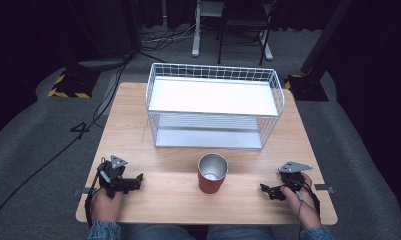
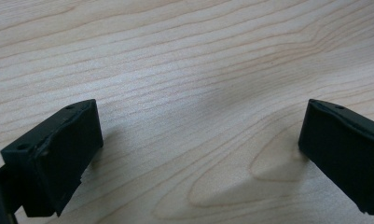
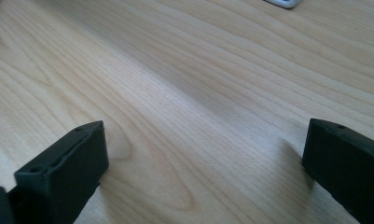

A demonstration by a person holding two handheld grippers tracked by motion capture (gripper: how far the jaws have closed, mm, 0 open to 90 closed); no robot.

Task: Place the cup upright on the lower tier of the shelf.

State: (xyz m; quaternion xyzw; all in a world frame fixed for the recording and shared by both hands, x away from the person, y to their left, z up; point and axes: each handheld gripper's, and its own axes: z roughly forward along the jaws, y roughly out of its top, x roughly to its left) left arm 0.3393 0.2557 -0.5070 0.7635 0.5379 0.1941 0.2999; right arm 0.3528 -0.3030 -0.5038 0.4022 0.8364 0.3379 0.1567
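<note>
Standing upright near the front middle of the table (image 1: 138,125): a red cup (image 1: 212,173) with a metallic inside, mouth up, apparently empty. Sitting just in front of a white wire shelf rack (image 1: 214,105), close to its lower tier but not touching it. Resting on the wood to either side, well apart from the cup: the left tool (image 1: 133,181) and the right tool (image 1: 266,190), each held in a hand and pointing inward toward the cup.

Gaping wide in the left gripper view, the left tool (image 2: 201,140), both black jaws spread with nothing but bare wood grain between them. Likewise spread and released in the right gripper view, the right tool (image 3: 203,163), gripping nothing; a sliver of red at the top left corner there, probably the cup's side, and a bit of the rack's white foot at the top edge.

Judging from this: waiting at the start, with the cup not yet approached and the grasp not begun. Probably heading for the rack, though which tier is hard to tell. Calling next for one tool lifting off the wood, travelling inward level with the cup's wall, and closing its jaws across the rim or body squarely enough to avoid tipping it.
</note>
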